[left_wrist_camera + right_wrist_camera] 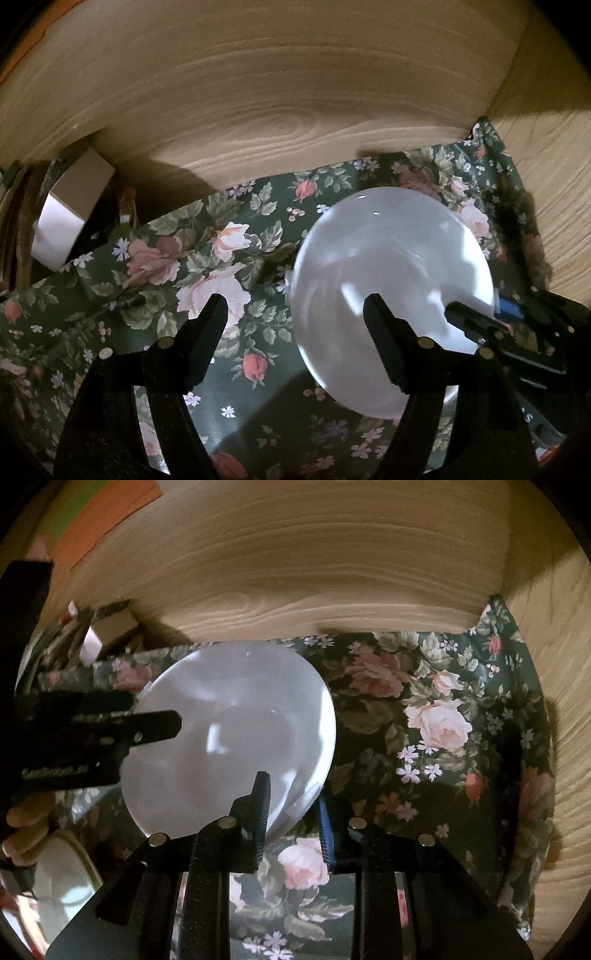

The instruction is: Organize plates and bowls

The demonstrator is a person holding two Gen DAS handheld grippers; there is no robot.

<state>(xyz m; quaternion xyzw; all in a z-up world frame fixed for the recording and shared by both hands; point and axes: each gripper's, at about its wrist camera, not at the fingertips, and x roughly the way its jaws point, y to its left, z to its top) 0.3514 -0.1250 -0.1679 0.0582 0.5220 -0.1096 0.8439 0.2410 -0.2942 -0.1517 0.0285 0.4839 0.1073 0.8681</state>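
A white bowl (391, 295) sits tilted over the floral liner (207, 258) inside a wooden cabinet. My left gripper (295, 310) is open, its right finger over the bowl's inside and its left finger over the liner. In the right wrist view the same bowl (229, 731) lies left of centre. My right gripper (293, 805) is closed on the bowl's near right rim, one finger inside and one outside. The left gripper (110, 731) also shows there, reaching in from the left over the bowl.
The wooden back wall (295, 110) and right side wall (554, 184) close in the shelf. A small cardboard box (70, 206) and clutter sit at the back left. A pale plate (59, 878) shows at the lower left in the right wrist view.
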